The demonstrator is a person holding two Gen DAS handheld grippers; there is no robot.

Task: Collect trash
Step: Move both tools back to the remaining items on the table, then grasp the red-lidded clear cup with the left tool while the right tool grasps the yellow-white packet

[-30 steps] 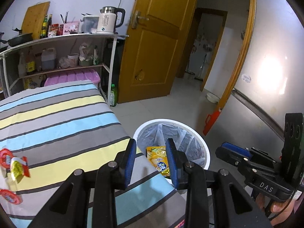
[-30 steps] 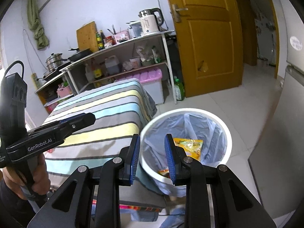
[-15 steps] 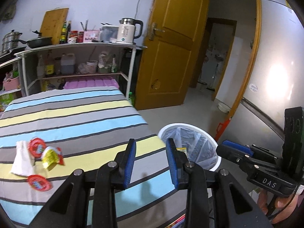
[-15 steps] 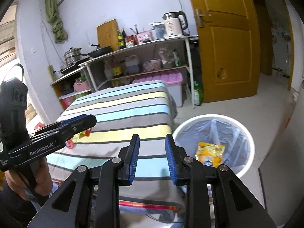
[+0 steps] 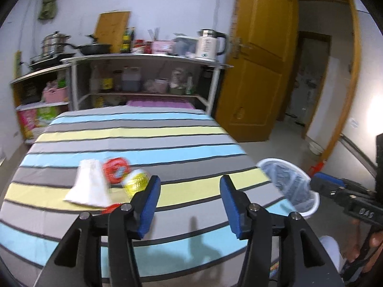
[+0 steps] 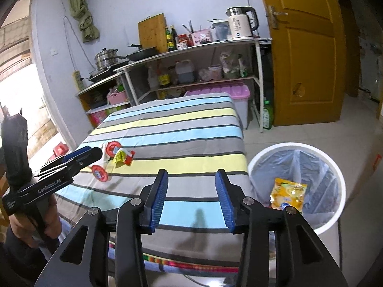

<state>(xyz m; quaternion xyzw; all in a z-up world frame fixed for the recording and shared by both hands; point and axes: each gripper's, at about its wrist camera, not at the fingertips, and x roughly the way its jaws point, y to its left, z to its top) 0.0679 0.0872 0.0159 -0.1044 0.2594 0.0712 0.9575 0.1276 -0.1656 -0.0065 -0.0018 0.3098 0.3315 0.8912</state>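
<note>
Trash lies on the striped table (image 5: 167,131): a white tissue (image 5: 89,185), a red round lid (image 5: 116,168), a yellow wrapper (image 5: 136,181) and a second red lid (image 6: 99,172). The yellow wrapper (image 6: 122,155) also shows in the right wrist view. My left gripper (image 5: 189,201) is open and empty above the table, just right of the trash. My right gripper (image 6: 190,191) is open and empty over the table's near edge. A white bin (image 6: 335,172) with a liner stands on the floor to the right, with a yellow snack bag (image 6: 288,193) inside.
A metal shelf (image 6: 191,52) with kettle, pans and bottles stands behind the table. A pink storage box (image 6: 227,93) sits under it. A wooden door (image 6: 306,55) is at the back right. The bin (image 5: 289,186) sits beside the table's right corner.
Both grippers have opened wide and pulled back from the bin toward the table. The left view has swung left, bringing the trash close to the left finger.
</note>
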